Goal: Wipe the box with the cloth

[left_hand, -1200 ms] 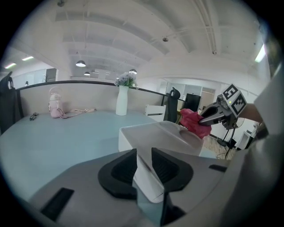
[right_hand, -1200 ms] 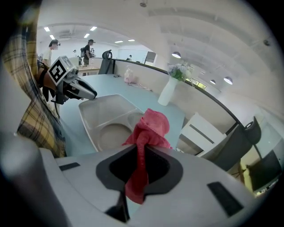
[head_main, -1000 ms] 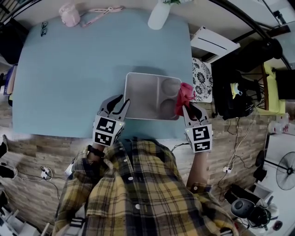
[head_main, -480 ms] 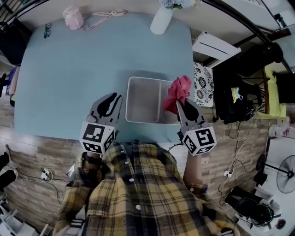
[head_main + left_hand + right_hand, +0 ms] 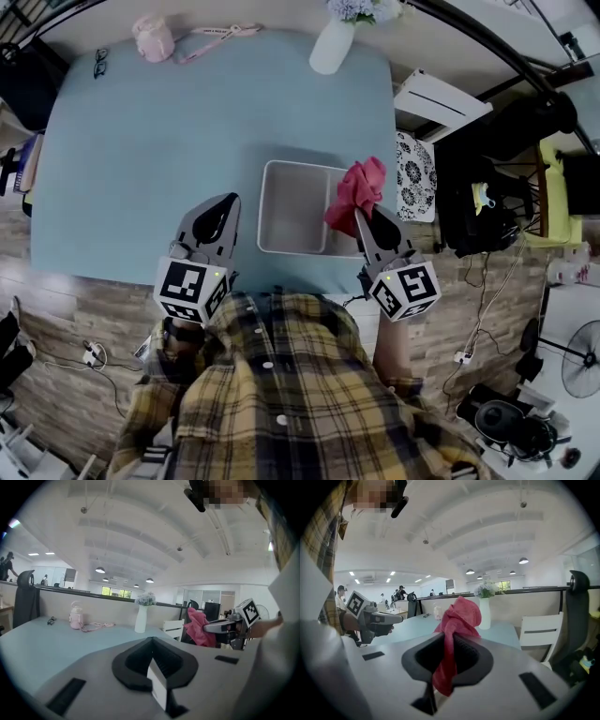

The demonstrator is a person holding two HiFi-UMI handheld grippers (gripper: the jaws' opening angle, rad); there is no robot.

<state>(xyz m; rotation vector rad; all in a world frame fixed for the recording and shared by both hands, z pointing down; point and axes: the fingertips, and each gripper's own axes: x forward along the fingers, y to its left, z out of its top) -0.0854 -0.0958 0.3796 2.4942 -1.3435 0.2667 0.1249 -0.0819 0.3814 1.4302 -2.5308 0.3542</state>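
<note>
The box (image 5: 292, 211), a pale grey tray with compartments, lies on the blue table (image 5: 150, 159) near its front edge. My right gripper (image 5: 360, 217) is shut on the red cloth (image 5: 357, 190), which hangs bunched above the box's right side. In the right gripper view the cloth (image 5: 458, 618) fills the shut right gripper (image 5: 449, 641) and droops below it. My left gripper (image 5: 228, 200) hovers left of the box, apart from it, shut with nothing between its fingers. The left gripper view shows the shut left gripper (image 5: 152, 641) and, off to the right, the cloth (image 5: 198, 627).
At the table's far edge stand a white vase (image 5: 333, 42) with flowers, a pink bottle (image 5: 153, 39), a pink strap (image 5: 220, 33) and glasses (image 5: 101, 58). A white chair (image 5: 441, 98) and a patterned cushion (image 5: 412, 173) are beside the table's right edge.
Both grippers have risen off the box. The left one let go of the box's near-left corner, shut and drew away left. The right one lifted the cloth and rolled.
</note>
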